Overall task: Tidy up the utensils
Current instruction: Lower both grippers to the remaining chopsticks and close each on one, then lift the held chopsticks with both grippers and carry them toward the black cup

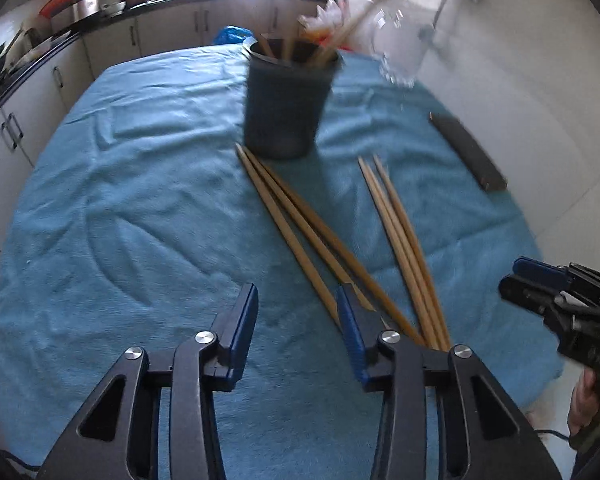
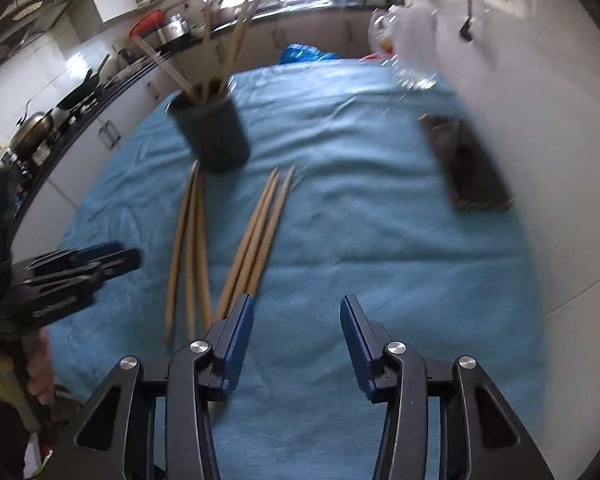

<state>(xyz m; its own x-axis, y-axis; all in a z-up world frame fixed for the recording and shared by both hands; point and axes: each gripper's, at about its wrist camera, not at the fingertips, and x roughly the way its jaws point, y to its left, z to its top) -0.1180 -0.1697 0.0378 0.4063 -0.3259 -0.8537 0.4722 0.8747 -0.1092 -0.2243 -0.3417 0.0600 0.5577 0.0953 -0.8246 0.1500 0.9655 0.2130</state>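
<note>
**Chopsticks laid out on the blue cloth, both grippers above them with nothing held**

A table covered by a blue cloth [image 1: 120,208] is seen from both wrist views. Near its middle a dark cup [image 1: 286,108] is stood upright, and several chopsticks and other sticks are propped inside it, leaning out over the rim. Two loose bundles are laid on the cloth in front of the cup. The left bundle of chopsticks [image 1: 296,232] is placed with its thin tips just beside the base of the cup, perhaps touching it. The right bundle of chopsticks [image 1: 400,232] is set a little apart, with its tips near the cup but clear of it. The thick ends of the two bundles are brought close together toward the camera.

The left gripper [image 1: 298,320] is held over the cloth with its jaws spread; nothing is pinched between them, and the thick ends of the left bundle are partly hidden behind its right-hand finger. The right gripper [image 2: 298,328] is likewise held with its jaws parted and empty, just to the right of the right bundle's near ends.

A flat dark object [image 1: 470,154] is laid near the right edge of the cloth, and a clear glass jug [image 1: 400,48] is stood at the far corner. Both views are blurred.
</note>
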